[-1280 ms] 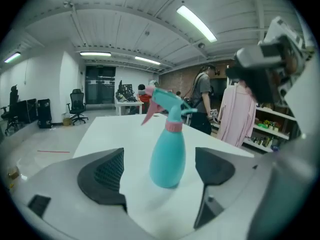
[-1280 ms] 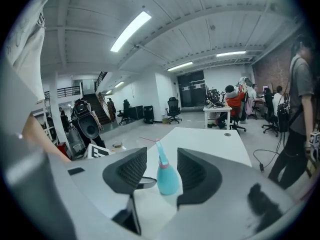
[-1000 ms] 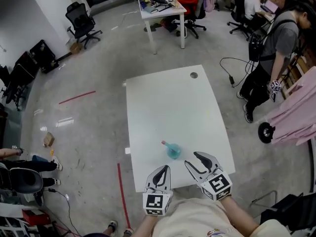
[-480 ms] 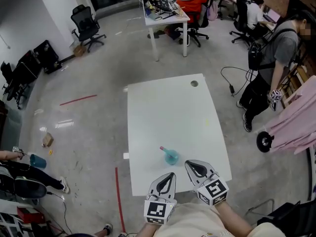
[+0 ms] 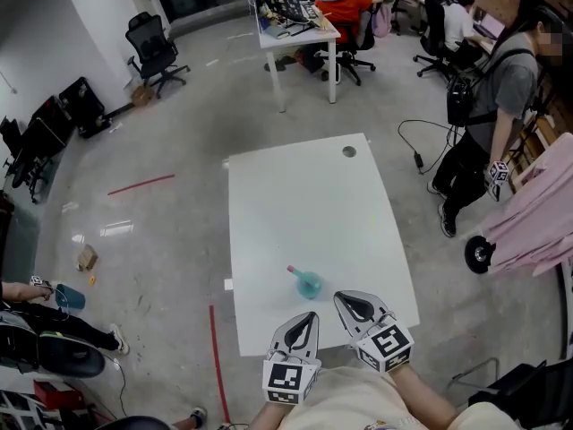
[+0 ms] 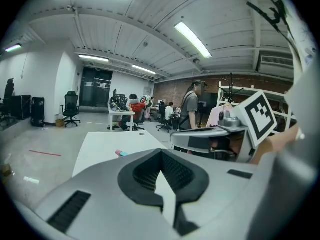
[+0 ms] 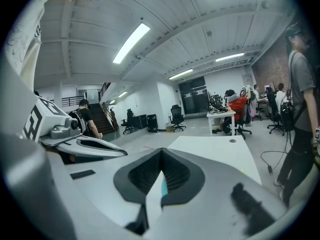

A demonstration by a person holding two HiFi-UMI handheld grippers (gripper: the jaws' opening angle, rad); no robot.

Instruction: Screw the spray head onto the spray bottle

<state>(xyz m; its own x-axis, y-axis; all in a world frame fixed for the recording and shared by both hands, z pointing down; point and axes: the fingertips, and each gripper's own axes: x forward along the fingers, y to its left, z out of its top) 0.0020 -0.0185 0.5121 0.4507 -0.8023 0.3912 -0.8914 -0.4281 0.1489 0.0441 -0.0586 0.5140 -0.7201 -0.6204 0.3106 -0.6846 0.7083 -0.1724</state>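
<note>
Near the front edge of the white table (image 5: 295, 195), the right gripper (image 5: 343, 301) has closed. A second ago its jaws stood well apart, and now they are pressed together on nothing — its own view shows only a sliver of teal through the gap behind the tips. The left gripper (image 5: 309, 319) is likewise pressed together and empty, as it was. The teal spray bottle (image 5: 310, 284) sits on the table just beyond both, untouched and in the same spot, its pink spray head (image 5: 291, 269) pointing away to the left. Whether that head is threaded on or only resting there is too small to tell — either way neither gripper has a hold, so I judge no screwing is under way.
</note>
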